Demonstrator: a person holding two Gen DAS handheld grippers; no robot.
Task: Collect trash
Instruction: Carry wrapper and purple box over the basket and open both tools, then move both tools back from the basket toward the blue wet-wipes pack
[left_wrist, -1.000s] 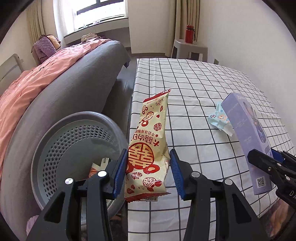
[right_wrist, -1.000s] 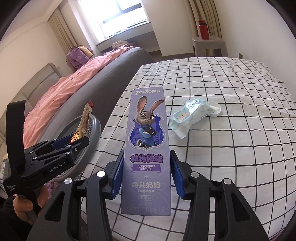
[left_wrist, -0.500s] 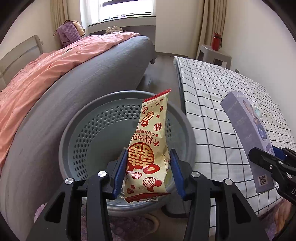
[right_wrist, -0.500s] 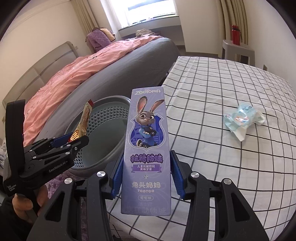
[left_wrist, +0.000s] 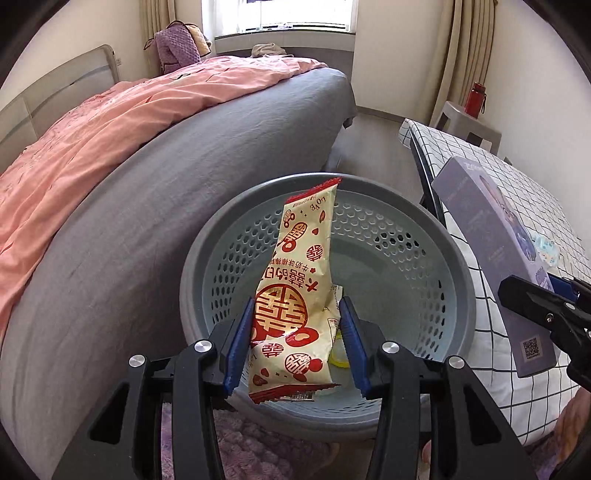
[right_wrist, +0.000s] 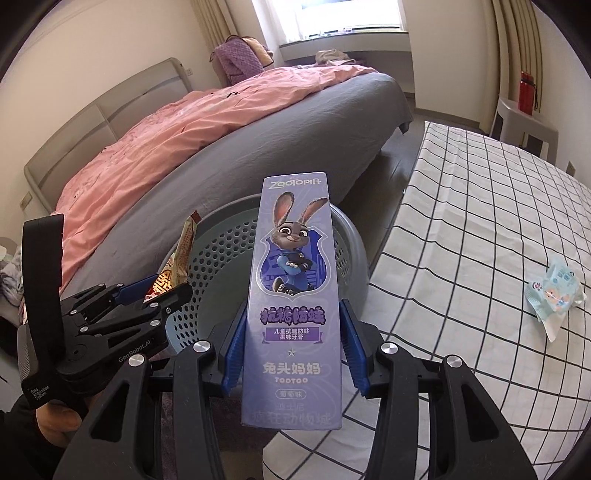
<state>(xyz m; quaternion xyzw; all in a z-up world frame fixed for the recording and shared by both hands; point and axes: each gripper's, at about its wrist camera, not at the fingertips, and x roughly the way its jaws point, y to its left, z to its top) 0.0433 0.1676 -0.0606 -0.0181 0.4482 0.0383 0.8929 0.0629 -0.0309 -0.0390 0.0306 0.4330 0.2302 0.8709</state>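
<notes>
With the left gripper (left_wrist: 295, 343) clamping a snack wrapper (left_wrist: 295, 291) over the perforated waste basket (left_wrist: 229, 258) and the right gripper (right_wrist: 293, 347) gripping a toothpaste box (right_wrist: 291, 295) beside its rim, the drop-off step seems next: jaws must spread above the basket.

— We see the left gripper (left_wrist: 295, 339) as matte black plastic arms, each carrying a round silver screw head, tipped with 2 ribbed blue pads (left_wrist: 240, 343).

— We find the right gripper (right_wrist: 293, 343) built the same: black angular arms with cut-out slots, silver screws, blue ribbed pads. From the right wrist view, the left unit's side bears white "GenRobot.AI" lettering, a small white label on its handle and a tall black upright part. We also notice a dark sleeve beneath the hand (right_wrist: 55, 417).
</notes>
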